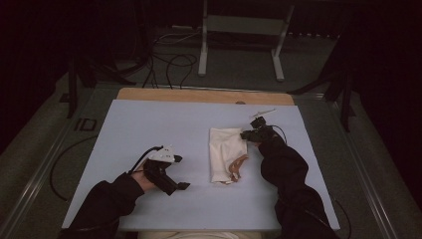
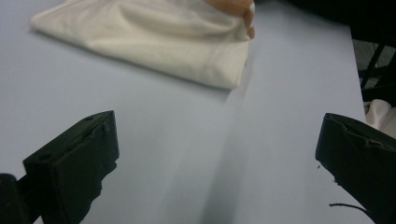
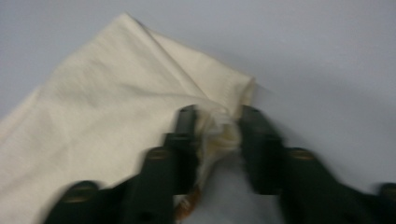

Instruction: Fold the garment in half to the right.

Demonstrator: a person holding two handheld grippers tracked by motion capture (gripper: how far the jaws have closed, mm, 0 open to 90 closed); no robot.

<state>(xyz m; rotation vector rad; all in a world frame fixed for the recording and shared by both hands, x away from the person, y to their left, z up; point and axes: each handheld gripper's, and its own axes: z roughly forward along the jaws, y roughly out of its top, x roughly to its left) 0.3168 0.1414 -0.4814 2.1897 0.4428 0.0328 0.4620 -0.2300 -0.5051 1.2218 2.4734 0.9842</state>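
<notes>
A cream cloth [image 1: 226, 149] lies folded on the pale blue mat [image 1: 149, 124], right of centre, with a tan strip [image 1: 239, 166] at its near edge. My right gripper [image 1: 247, 134] is at the cloth's far right corner. In the right gripper view its jaws [image 3: 217, 119] are pinched on a bunched fold of the cloth [image 3: 93, 107]. My left gripper [image 1: 181, 172] hovers over bare mat to the left of the cloth, apart from it. Its jaws [image 2: 217, 158] stand wide open with nothing between them, and the cloth [image 2: 149, 42] lies ahead of them.
A wooden table edge [image 1: 199, 95] runs behind the mat. A small white object [image 1: 263, 112] lies near the mat's far right corner. Metal stand legs [image 1: 203, 50] and cables [image 1: 169, 64] are on the floor beyond. Bare mat stretches across the left half.
</notes>
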